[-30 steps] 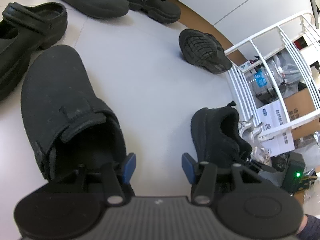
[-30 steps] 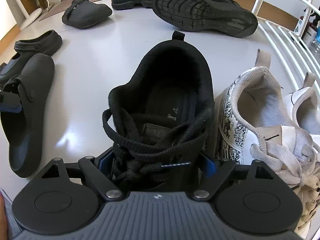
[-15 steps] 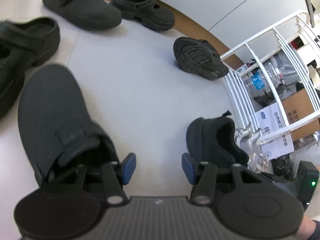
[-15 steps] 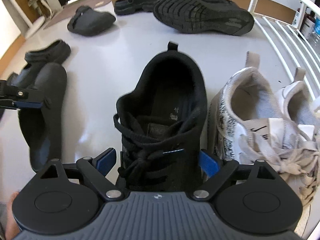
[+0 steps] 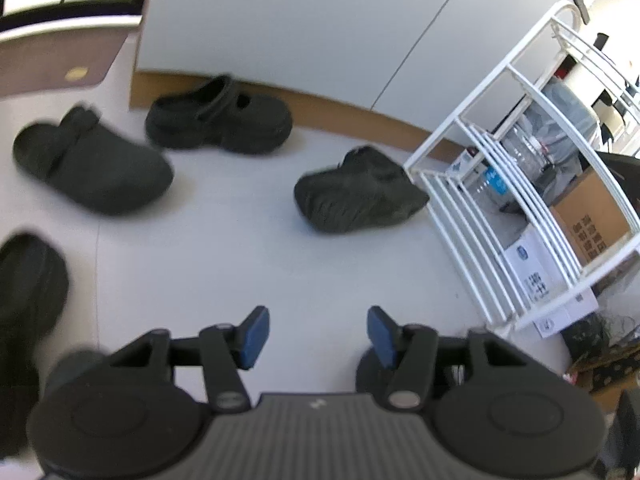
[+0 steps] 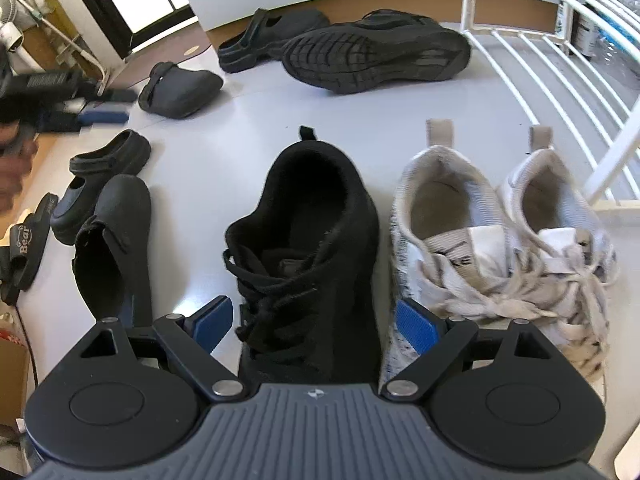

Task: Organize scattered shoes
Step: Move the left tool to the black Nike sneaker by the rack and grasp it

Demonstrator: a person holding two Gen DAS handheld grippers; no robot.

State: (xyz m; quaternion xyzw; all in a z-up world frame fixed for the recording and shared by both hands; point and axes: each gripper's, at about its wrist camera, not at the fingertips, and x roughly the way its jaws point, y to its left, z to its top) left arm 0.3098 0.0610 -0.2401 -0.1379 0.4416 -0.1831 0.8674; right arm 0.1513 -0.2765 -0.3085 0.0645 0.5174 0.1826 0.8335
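Observation:
My right gripper (image 6: 314, 322) is open above the laces of a black sneaker (image 6: 308, 240) that stands upright on the white floor, beside a pair of white sneakers (image 6: 500, 240). Its mate (image 6: 376, 60) lies on its side further off, sole showing, also seen as the tipped black sneaker (image 5: 360, 196). My left gripper (image 5: 318, 336) is open over bare floor with nothing between its fingers. Black clogs lie around: a smooth clog (image 5: 92, 164), a strapped clog (image 5: 220, 120), another clog (image 6: 116, 248) at the left.
A white wire rack (image 5: 512, 184) stands at the right with bottles and boxes behind it. A black slipper (image 6: 22, 248) lies at the far left. A person's hand holding the other gripper (image 6: 60, 92) shows at the left. The wall with a brown skirting runs behind.
My right gripper has opened and pulled back from the black sneaker, which stays on the floor. My left gripper has lifted and tilted up, away from the clog at its left.

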